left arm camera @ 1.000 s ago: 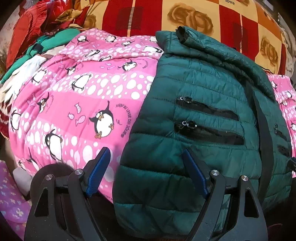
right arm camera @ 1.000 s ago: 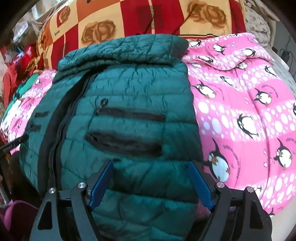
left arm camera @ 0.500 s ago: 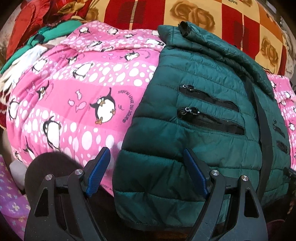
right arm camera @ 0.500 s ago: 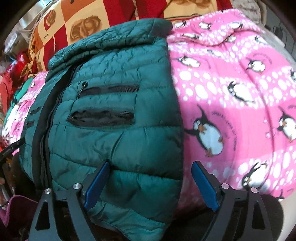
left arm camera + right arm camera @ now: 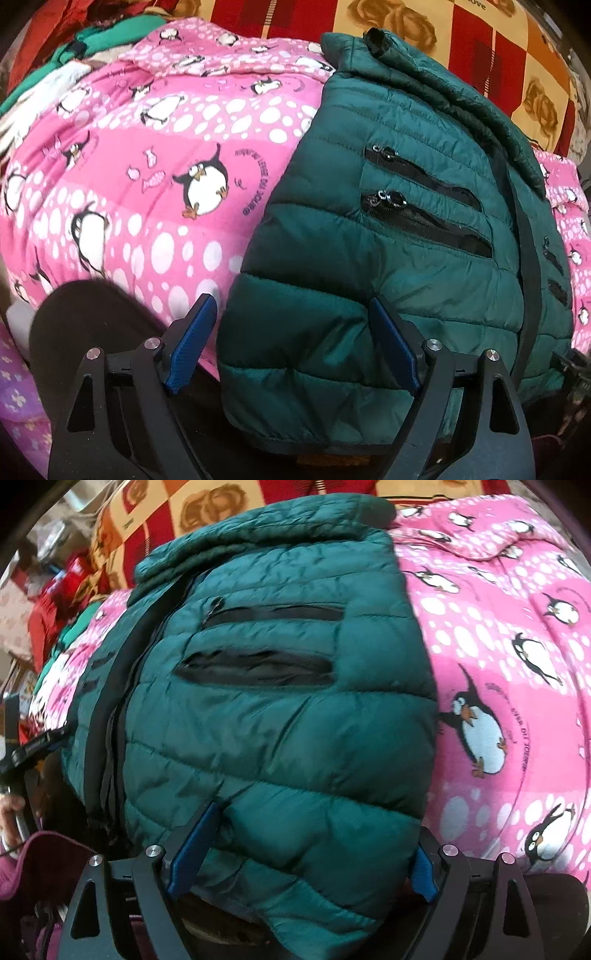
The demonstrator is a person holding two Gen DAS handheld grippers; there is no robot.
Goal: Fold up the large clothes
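Observation:
A dark green quilted puffer jacket point(image 5: 406, 229) lies front up on a pink penguin-print blanket point(image 5: 155, 192), black zip pockets showing. My left gripper point(image 5: 291, 347) is open at the jacket's near left hem corner; the corner sits between its blue pads. In the right wrist view the jacket point(image 5: 280, 716) fills the middle. My right gripper point(image 5: 299, 845) is open with the jacket's near right hem bulging between its fingers; the right pad point(image 5: 421, 875) is partly hidden by fabric.
A red and yellow rose-print blanket point(image 5: 424, 29) lies behind. Red and green clothes point(image 5: 74, 40) are piled at the far left. A dark round shape point(image 5: 85, 317) sits at the near edge. The left gripper and hand show at the right view's left edge point(image 5: 33, 746).
Both grippers have moved forward and down toward the jacket's near hem. The hem now sits between the right gripper's fingers. Both stay open.

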